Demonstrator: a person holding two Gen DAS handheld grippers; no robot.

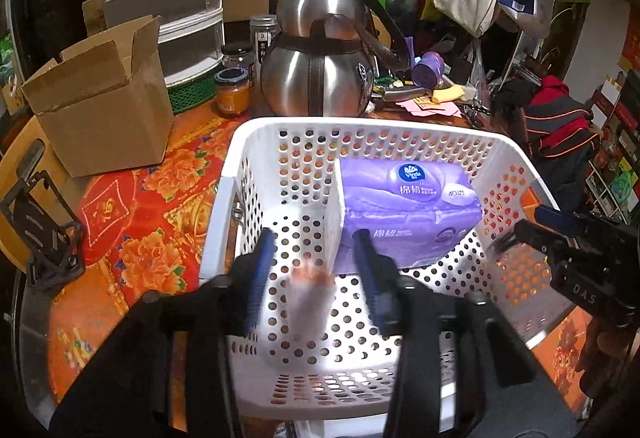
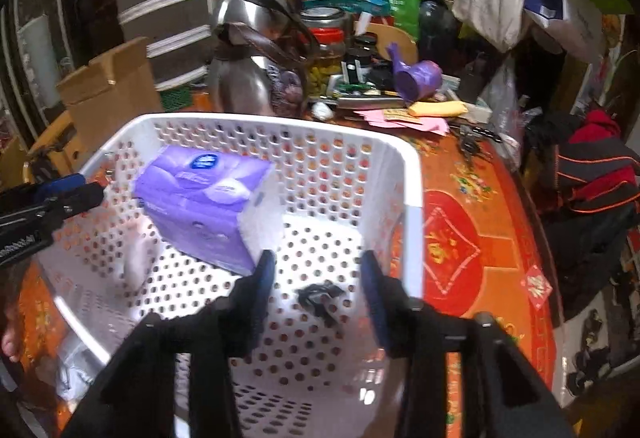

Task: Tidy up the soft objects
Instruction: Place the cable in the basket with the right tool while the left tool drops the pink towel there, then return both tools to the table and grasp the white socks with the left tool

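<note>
A white perforated basket (image 1: 240,166) (image 2: 412,198) stands on the red flowered tablecloth. A purple tissue pack (image 1: 408,206) (image 2: 200,206) lies inside it at the far side. My left gripper (image 1: 316,266) is open above the basket, and a small blurred white and orange soft thing (image 1: 310,294) (image 2: 138,262) is between its fingers, apart from both. My right gripper (image 2: 318,274) is open over the basket's near right part, above a small dark crumpled thing (image 2: 322,298) on the basket floor. Each gripper shows at the edge of the other's view (image 1: 532,230) (image 2: 80,194).
A cardboard box (image 1: 104,106) stands left of the basket. A steel gourd-shaped flask (image 1: 320,70) and jars (image 1: 234,90) stand behind it. A purple watering can (image 2: 416,76), yellow cloth (image 2: 438,109) and pink papers lie at the back right. Clothes (image 2: 596,174) hang at the right.
</note>
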